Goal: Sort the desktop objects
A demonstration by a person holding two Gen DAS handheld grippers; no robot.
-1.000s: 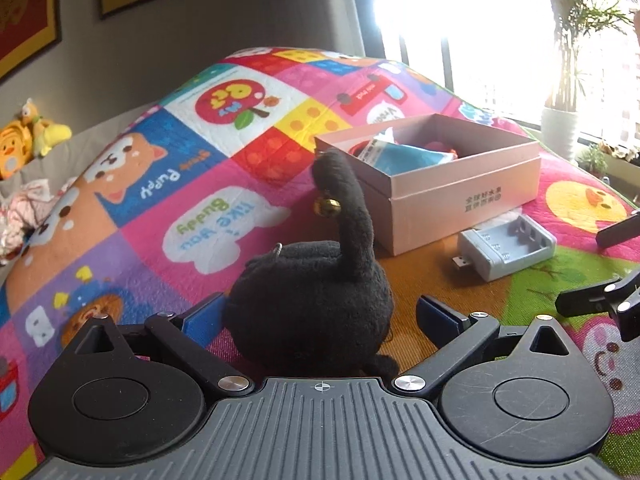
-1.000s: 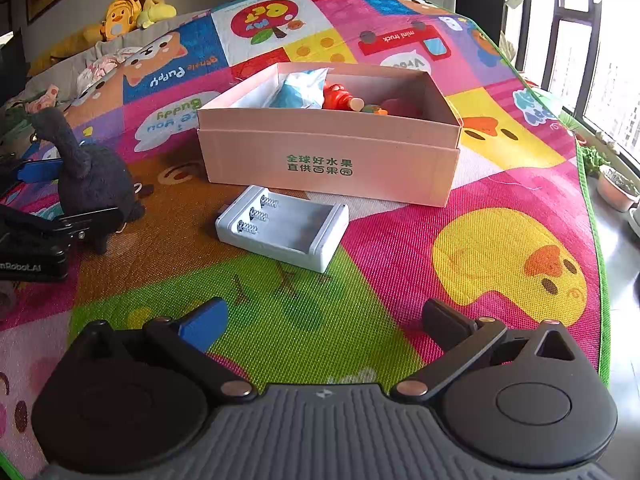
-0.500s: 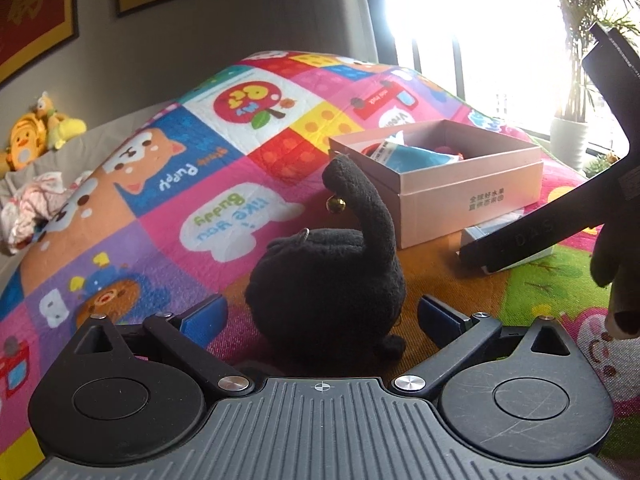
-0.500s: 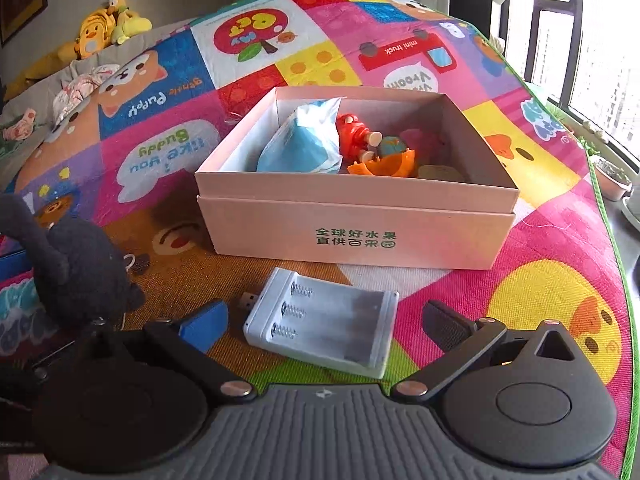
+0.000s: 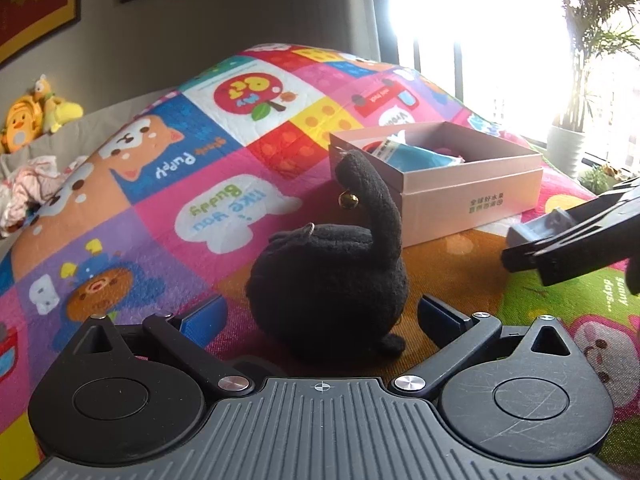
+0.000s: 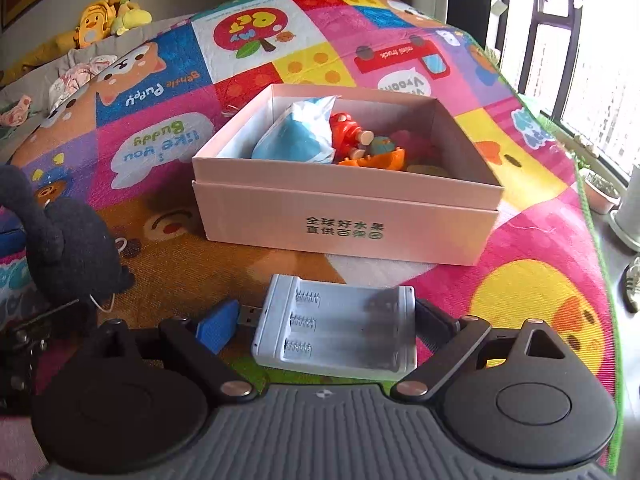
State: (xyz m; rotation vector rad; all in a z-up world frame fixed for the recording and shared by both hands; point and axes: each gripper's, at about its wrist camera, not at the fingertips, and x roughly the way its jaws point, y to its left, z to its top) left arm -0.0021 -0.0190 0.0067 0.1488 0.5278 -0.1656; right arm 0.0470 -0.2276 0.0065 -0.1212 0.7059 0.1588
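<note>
A black plush swan with a small gold bell stands on the colourful play mat, between the open fingers of my left gripper; the pads are apart from it. It also shows at the left of the right wrist view. A white battery charger lies on the mat between the open fingers of my right gripper, not squeezed. Behind it stands an open pink box holding a blue packet and orange toys. The box also shows in the left wrist view.
The right gripper's body reaches in from the right of the left wrist view. Yellow plush toys and crumpled cloth lie at the mat's far left. A window and potted plants stand beyond the mat's right edge.
My right gripper has moved forward and down, so the charger now lies between its fingers. My left gripper has shifted slightly around the swan, still open.
</note>
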